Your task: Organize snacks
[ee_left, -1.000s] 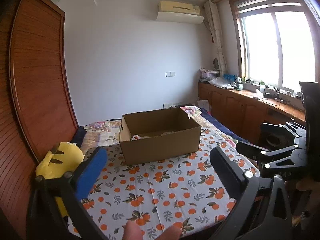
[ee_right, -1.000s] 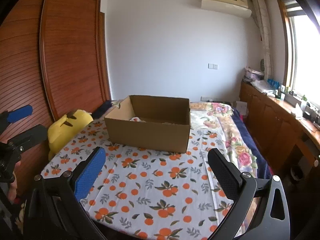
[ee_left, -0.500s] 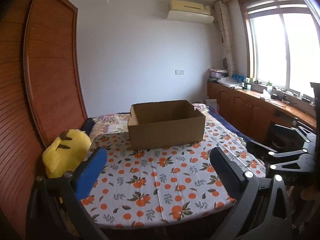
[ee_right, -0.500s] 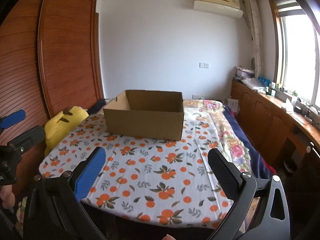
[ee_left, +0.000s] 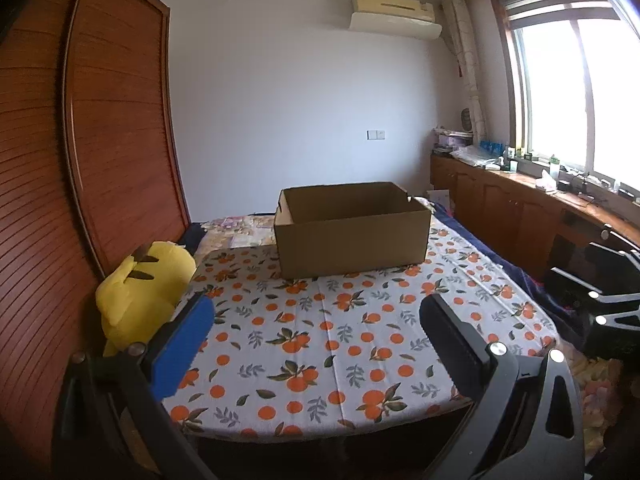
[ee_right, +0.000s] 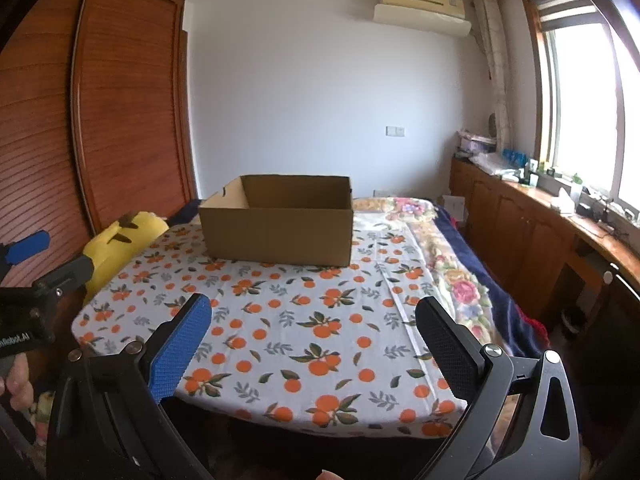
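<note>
Bed w/ orange-print sheet [ee_left: 320,344] fills centre/lower frame, both views. Yellow plush toy [ee_left: 144,292] at sheet's left edge, next to wooden slatted wardrobe [ee_left: 100,152] along left side. AC unit [ee_left: 394,14] upper right on white wall; switch plate [ee_left: 376,134] mid-wall. Window [ee_left: 580,92] far right, above wooden counter [ee_left: 520,200] w/ small clutter. Floral blanket [ee_right: 452,272] right of sheet in right wrist view.

A box [ee_left: 352,236] is sitting on the bed [ee_left: 320,344], toward its far end. A stuffed toy [ee_left: 140,300] is lying left of the box, beside the wardrobe [ee_left: 100,140]. Cabinets [ee_left: 520,216] are standing to the right.
</note>
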